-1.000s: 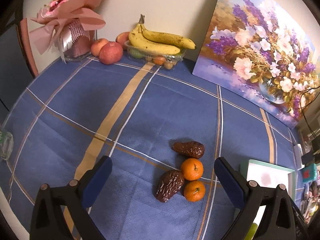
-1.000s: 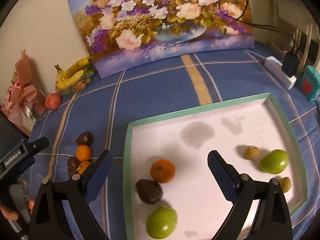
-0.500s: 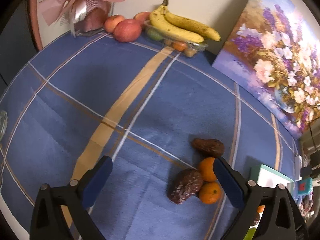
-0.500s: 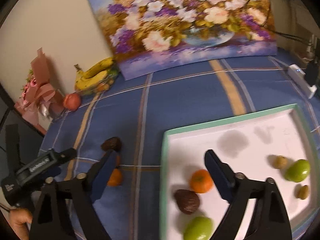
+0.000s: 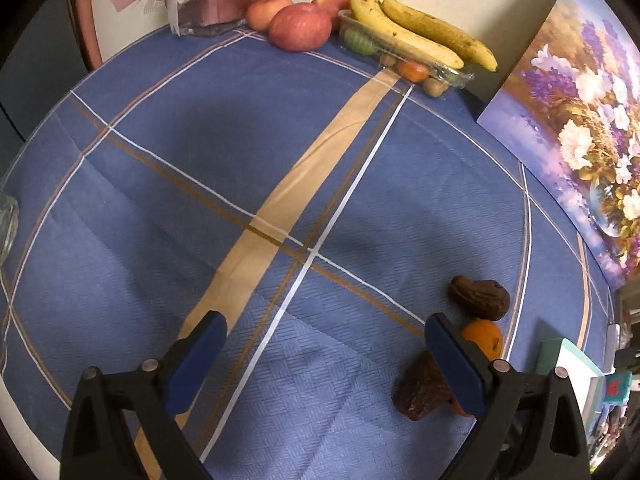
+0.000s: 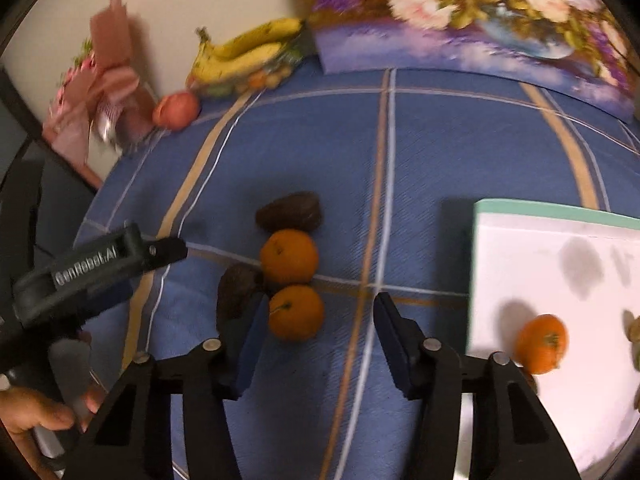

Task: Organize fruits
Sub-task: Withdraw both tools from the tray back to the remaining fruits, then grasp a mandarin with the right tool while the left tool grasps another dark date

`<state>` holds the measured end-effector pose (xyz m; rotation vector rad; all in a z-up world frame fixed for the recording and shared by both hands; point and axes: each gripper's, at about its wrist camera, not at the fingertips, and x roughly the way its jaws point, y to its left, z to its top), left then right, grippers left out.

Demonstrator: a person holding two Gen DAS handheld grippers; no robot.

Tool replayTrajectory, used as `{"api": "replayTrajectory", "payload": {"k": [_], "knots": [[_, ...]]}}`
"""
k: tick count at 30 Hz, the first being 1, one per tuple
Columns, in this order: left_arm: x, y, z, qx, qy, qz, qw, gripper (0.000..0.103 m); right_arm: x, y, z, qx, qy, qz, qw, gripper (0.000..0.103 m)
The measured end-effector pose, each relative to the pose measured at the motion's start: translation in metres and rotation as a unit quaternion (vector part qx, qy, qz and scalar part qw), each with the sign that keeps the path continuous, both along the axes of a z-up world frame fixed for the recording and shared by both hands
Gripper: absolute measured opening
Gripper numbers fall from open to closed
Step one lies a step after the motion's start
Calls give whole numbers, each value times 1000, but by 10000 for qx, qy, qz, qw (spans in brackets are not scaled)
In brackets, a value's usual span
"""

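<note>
left view: left gripper [image 5: 324, 354] spread wide over bare cloth, fruit cluster off by its right finger. right view: right gripper [image 6: 318, 330] half open, jaws just been closing, empty; near orange [image 6: 295, 312] sits just ahead-left, so right's closer.

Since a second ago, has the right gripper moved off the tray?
Yes. The right gripper, jaws just closing on nothing, has swung left off the white tray to the loose oranges.
</note>
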<state>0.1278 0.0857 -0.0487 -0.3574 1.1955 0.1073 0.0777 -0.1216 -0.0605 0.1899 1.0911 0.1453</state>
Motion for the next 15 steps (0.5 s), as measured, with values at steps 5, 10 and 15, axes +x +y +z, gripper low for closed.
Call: {"api": "replayTrajectory", "payload": {"k": [5,10,15], "knots": [[0,1,0,-102,19,10,9999,100,5,13,-10,-117,114,137,9998,50],[2,1,-1,-158,41,-1,9999,100,7,16,-15,-172,164,106,9997,48],[3,0,-1,-233,76,-5,9997,100,10,15,-17,-96,198,82,9997,43]]}}
